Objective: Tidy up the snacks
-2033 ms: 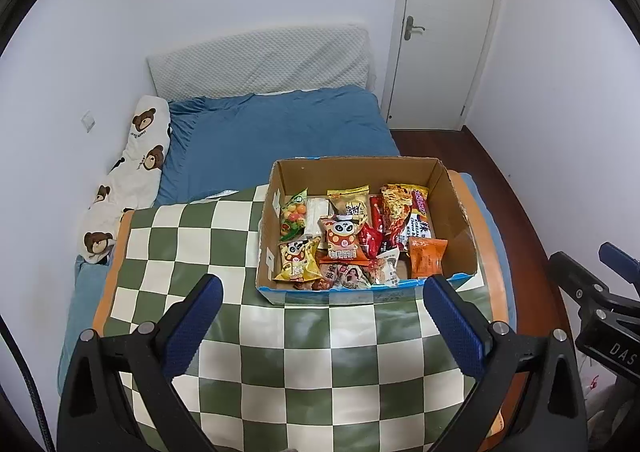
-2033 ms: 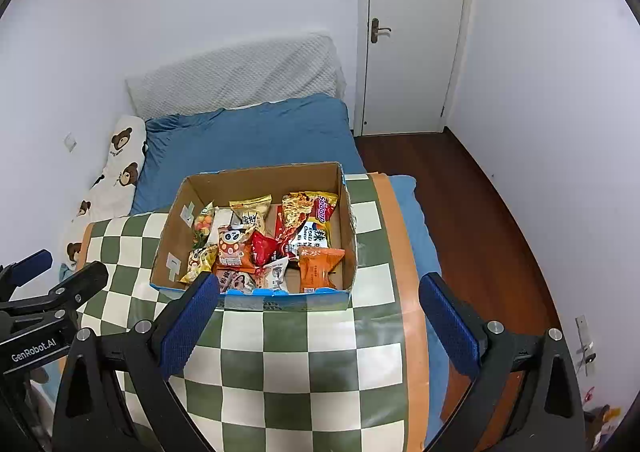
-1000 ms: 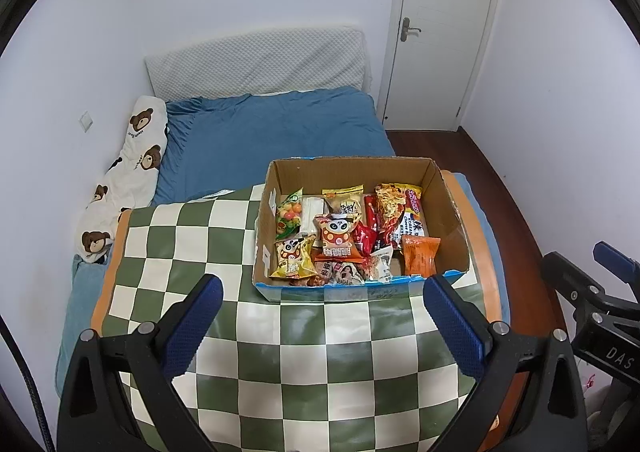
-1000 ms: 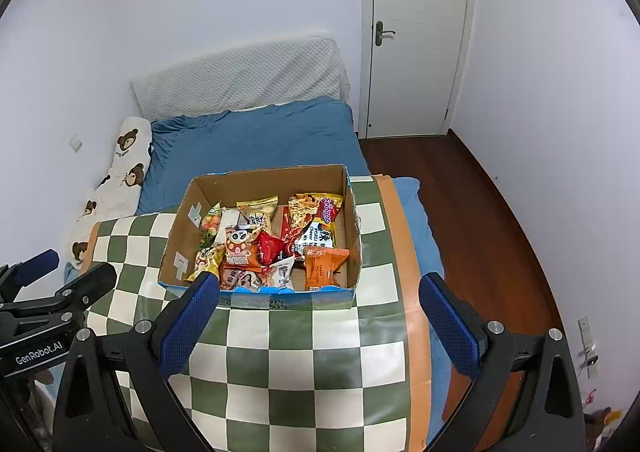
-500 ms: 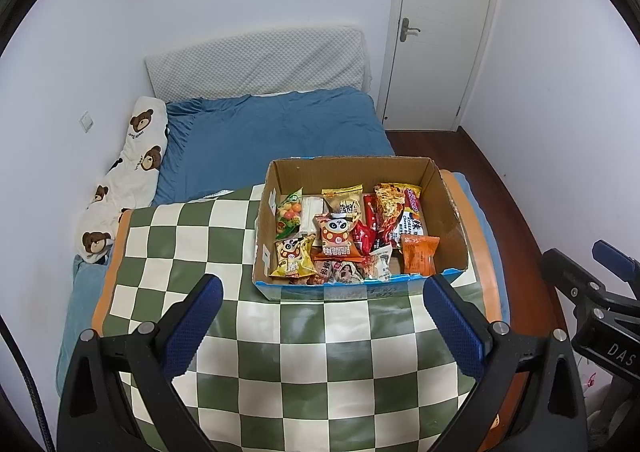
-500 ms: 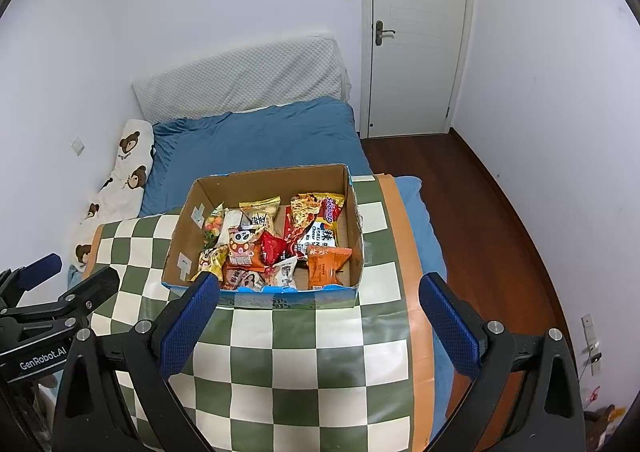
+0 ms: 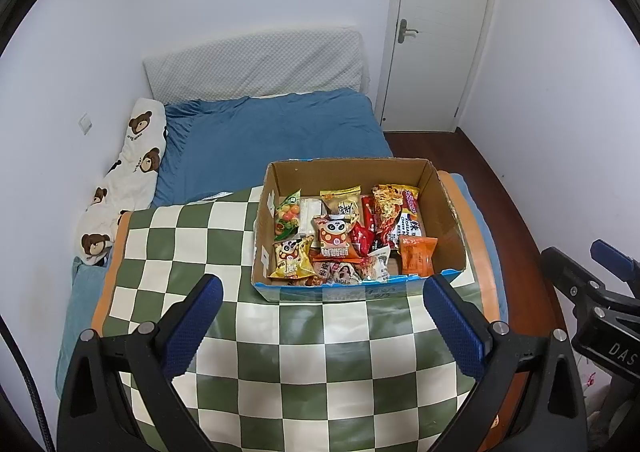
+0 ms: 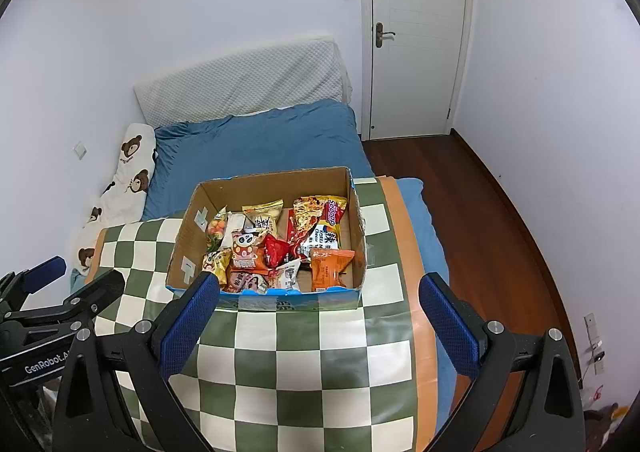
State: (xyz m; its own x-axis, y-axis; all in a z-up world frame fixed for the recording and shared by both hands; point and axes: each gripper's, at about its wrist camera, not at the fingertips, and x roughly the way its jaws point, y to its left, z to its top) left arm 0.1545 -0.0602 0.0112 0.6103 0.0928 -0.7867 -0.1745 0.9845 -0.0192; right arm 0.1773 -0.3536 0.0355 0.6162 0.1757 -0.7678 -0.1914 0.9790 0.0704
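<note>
I hold my left gripper (image 7: 322, 316) wide open with nothing in it, its blue pads low in the frame over the green-and-white checkered cloth (image 7: 280, 356). My right gripper (image 8: 318, 318) is spread just as wide and also empty. The cardboard box (image 7: 348, 172) sits mid-frame on the cloth, toward its right side, packed with snack packets: a panda packet (image 7: 334, 238), an orange packet (image 7: 416, 254) at the box's lower right, a noodle pack (image 8: 320, 222). The blue bed (image 7: 272, 136) fills the upper middle.
</note>
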